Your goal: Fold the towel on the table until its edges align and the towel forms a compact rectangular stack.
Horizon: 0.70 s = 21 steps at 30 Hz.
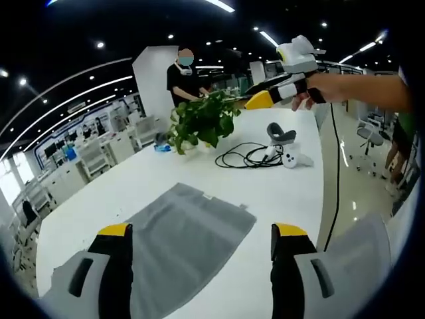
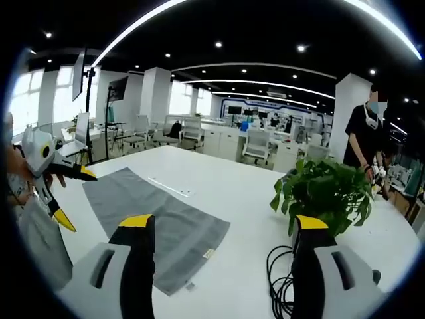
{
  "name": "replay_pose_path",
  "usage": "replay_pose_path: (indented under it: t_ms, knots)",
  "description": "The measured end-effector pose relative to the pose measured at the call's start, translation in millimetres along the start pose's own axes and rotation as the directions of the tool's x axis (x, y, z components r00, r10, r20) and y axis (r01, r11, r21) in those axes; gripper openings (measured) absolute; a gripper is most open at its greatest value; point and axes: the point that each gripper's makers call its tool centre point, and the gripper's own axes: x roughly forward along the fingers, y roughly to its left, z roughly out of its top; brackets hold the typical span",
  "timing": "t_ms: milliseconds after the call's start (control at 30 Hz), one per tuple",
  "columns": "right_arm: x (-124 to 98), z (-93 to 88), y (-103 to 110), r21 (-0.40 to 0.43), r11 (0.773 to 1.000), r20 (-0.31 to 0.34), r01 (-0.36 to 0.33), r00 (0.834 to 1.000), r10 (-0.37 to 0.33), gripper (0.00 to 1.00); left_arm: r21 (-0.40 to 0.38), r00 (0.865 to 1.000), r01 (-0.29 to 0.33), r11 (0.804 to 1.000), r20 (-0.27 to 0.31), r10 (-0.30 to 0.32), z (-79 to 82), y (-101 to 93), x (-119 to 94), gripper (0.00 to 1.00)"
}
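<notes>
One long white table (image 1: 279, 193) carries everything we see, sweeping from the lower left to the upper right of the left gripper view and across the middle of the right gripper view. On it the grey rectangular cloth towel (image 1: 182, 242) lies spread flat and unfolded; in the left gripper view it sits at lower centre, running down between our jaws, and in the right gripper view it lies left of centre, its near corner passing behind our left-hand jaw.

Next in size, a leafy green potted plant (image 1: 202, 121) stands farther along the table, upper centre in the left gripper view and right of centre in the right gripper view. A person in a black top (image 2: 362, 136) stands behind it at the table's far edge.

Our left gripper (image 1: 202, 242) rises from the bottom of its view with its yellow-tipped jaws spread wide, holding nothing, above the towel's near end. Our right gripper (image 2: 226, 229) likewise has its jaws spread apart and empty, above the table beside the towel's edge. In the left gripper view we see it held up in a hand at upper right.

Smaller still, a coiled black cable (image 1: 246, 157) lies right of the plant, with a small white controller (image 1: 293, 158) just beside it.
</notes>
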Motion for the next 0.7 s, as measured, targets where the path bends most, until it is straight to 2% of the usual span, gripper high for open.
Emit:
replay_pose_path:
  t_ms: [233, 367, 700]
  knots:
    - [27.2, -11.7, -8.3, 0.002, 1.0, -0.037, -0.014, 0.999, 0.014, 0.8, -0.004, 0.999, 0.047, 0.999, -0.011, -0.047, 0.3, -12.7, 23.4, 0.86]
    - [44.5, -20.8, -9.1, 0.032, 0.999, -0.061, -0.021, 0.998, 0.023, 0.76, -0.011, 0.998, 0.069, 0.998, -0.014, -0.069, 0.0, -18.5, 36.4, 0.85]
    - [89.4, -48.2, -9.5, 0.025, 0.998, -0.137, -0.056, 0.989, 0.059, 0.7, -0.005, 0.99, 0.135, 0.991, -0.047, -0.135, -9.8, -35.6, 67.8, 0.78]
